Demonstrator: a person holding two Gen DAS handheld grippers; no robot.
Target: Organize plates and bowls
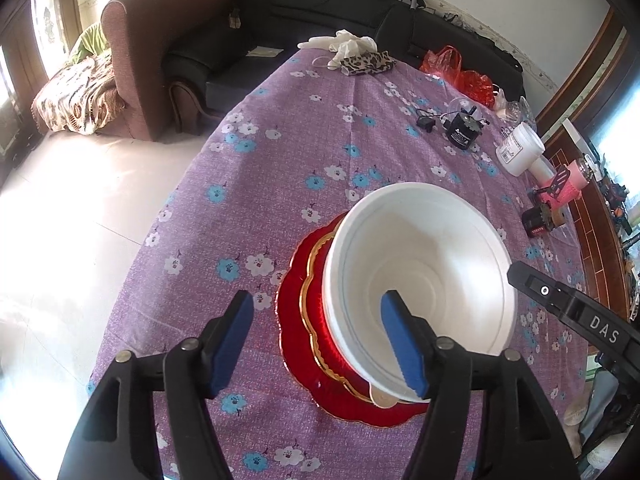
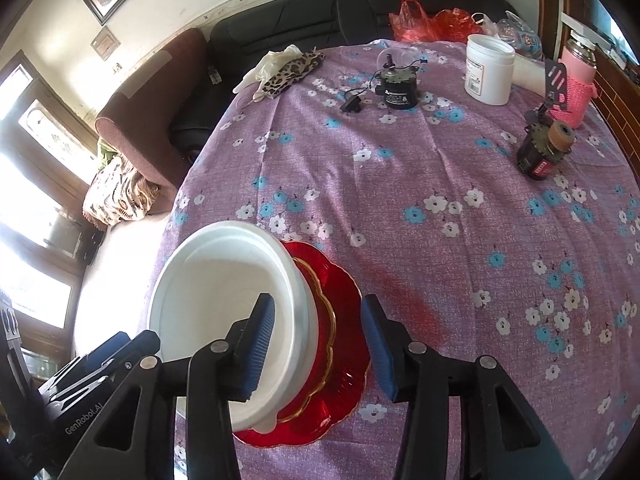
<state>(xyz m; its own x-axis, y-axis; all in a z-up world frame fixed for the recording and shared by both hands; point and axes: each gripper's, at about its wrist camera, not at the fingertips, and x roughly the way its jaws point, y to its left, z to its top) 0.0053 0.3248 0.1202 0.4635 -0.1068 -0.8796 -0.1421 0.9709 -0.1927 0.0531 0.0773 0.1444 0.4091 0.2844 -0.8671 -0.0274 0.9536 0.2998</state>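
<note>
bowl (image 1: pixel 420 272) interior shows only from the left wrist.

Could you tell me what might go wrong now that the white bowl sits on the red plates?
The white bowl looks light, and each open gripper, left and right, straddles its rim, so pulling away could tip it. The red plates lie near the table edge, so a nudge might push them off.

White bowl (image 2: pixel 224 304) sits on red plates (image 2: pixel 340 320), tablecloth (image 2: pixel 440 240) beneath.

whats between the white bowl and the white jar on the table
Only bare flowered tablecloth lies between the white bowl and the white jar; the right wrist view shows it best.
</note>
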